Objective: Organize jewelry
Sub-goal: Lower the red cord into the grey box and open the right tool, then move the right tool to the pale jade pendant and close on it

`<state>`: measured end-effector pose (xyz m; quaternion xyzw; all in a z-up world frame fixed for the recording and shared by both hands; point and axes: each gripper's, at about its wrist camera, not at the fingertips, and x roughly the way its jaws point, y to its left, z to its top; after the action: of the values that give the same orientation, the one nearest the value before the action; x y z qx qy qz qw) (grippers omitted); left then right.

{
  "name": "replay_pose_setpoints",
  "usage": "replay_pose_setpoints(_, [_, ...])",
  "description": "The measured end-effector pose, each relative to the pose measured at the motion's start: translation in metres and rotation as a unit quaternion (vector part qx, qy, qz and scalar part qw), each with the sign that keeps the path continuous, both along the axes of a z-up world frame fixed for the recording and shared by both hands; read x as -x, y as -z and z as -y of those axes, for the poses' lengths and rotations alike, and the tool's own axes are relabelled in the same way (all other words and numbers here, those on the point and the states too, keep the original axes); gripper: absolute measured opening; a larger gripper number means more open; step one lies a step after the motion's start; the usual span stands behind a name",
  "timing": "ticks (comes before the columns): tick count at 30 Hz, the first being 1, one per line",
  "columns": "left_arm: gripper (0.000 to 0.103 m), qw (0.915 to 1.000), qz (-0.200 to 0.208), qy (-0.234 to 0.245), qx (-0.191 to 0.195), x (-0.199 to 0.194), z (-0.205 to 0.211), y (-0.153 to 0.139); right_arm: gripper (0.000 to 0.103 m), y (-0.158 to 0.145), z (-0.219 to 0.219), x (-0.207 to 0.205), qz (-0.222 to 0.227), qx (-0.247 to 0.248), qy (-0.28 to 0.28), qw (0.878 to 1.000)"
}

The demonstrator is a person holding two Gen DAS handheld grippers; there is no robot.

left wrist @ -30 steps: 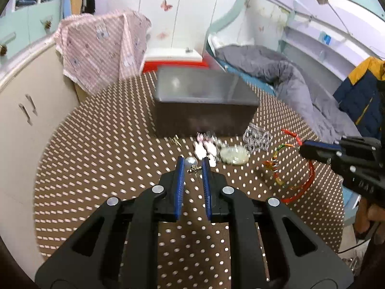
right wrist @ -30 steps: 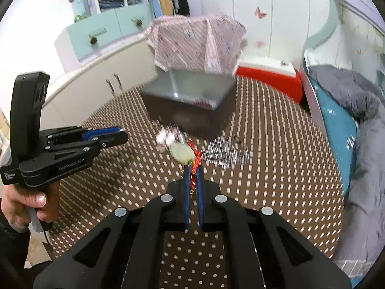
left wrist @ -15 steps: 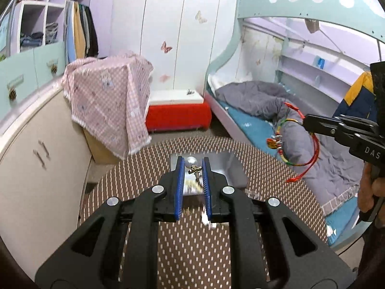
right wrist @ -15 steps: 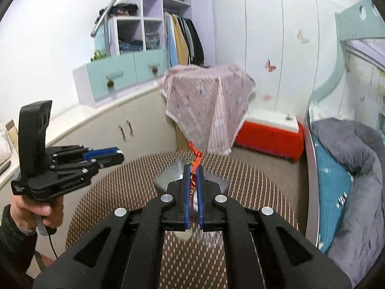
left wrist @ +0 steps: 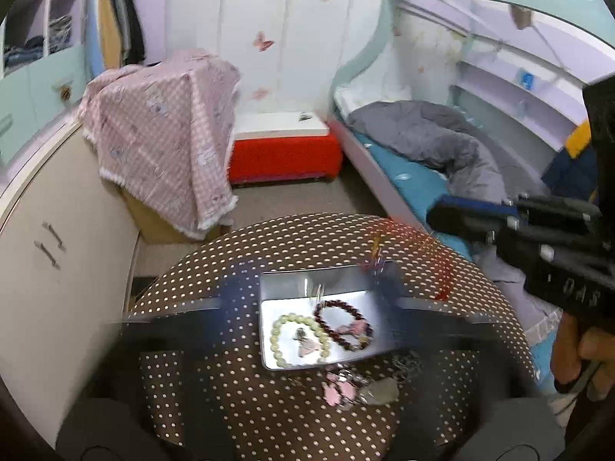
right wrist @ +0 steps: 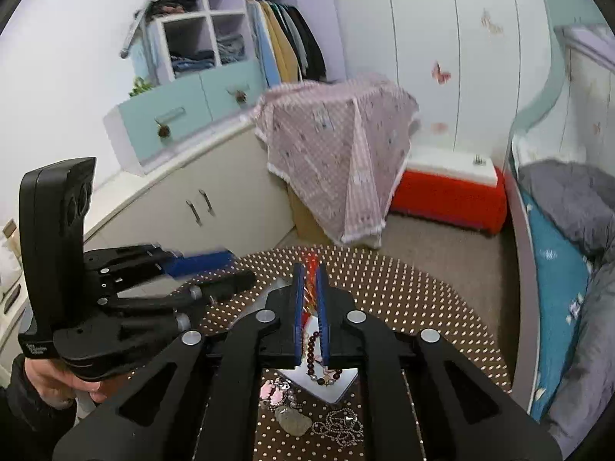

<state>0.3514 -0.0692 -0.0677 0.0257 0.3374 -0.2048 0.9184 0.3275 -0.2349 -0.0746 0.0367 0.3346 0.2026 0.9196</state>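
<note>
Left gripper (right wrist: 215, 269): jaws are opening wide above the tray, nothing seen between them.
Right gripper (right wrist: 309, 307): jaws are opening, a red cord (right wrist: 310, 269) seen between them.
Tray (left wrist: 276, 284): on the dotted table (left wrist: 230, 403); pearl bracelet (left wrist: 284, 330) and dark bead bracelet (left wrist: 338, 324) lie inside.
Loose pieces: pink earrings (left wrist: 338, 388) beside the tray.

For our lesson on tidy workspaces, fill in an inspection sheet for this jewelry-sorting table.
Surface: round table under a brown dotted cloth.
Job's things: open metal box holding pearl bracelet and dark bead bracelet.
Clutter: pink pieces, pale stone, silver chain beside the box.
Grippers: left gripper opening wide, nothing seen between; right gripper opening, red cord between.
Cables: nothing seen.
Surroundings: bed, red bench, wardrobe.
</note>
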Motion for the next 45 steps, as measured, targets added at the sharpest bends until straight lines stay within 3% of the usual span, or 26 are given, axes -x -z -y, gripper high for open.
replay_pose_setpoints(1, [0.096, 0.9999, 0.011, -0.011, 0.007, 0.001, -0.004, -0.001, 0.036, 0.002, 0.002, -0.002, -0.002, -0.001, 0.013, 1.000])
replay_pose_setpoints(3, [0.096, 0.9996, 0.009, -0.019, 0.021, 0.001, -0.012, -0.002, 0.084, 0.005, 0.013, -0.002, 0.001, -0.002, 0.046, 0.999])
replay_pose_setpoints(5, [0.096, 0.9990, 0.013, -0.038, 0.021, 0.004, -0.020, -0.004, 0.095, 0.004, 0.029, 0.005, 0.011, -0.023, 0.062, 0.998])
replay_pose_setpoints(21, [0.096, 0.9948, 0.058, -0.082, 0.014, 0.050, -0.046, -0.008, 0.095, -0.015, 0.046, 0.042, 0.049, -0.033, 0.083, 0.995])
replay_pose_setpoints(34, [0.096, 0.9933, 0.030, -0.110, 0.019, 0.073, -0.070, 0.024, 0.095, 0.008, 0.049, 0.070, 0.030, -0.031, 0.087, 0.995])
replay_pose_setpoints(45, [0.096, 0.9950, 0.003, -0.099, 0.003, 0.088, -0.062, 0.054, 0.095, 0.050, 0.051, 0.086, -0.019, -0.023, 0.085, 0.996])
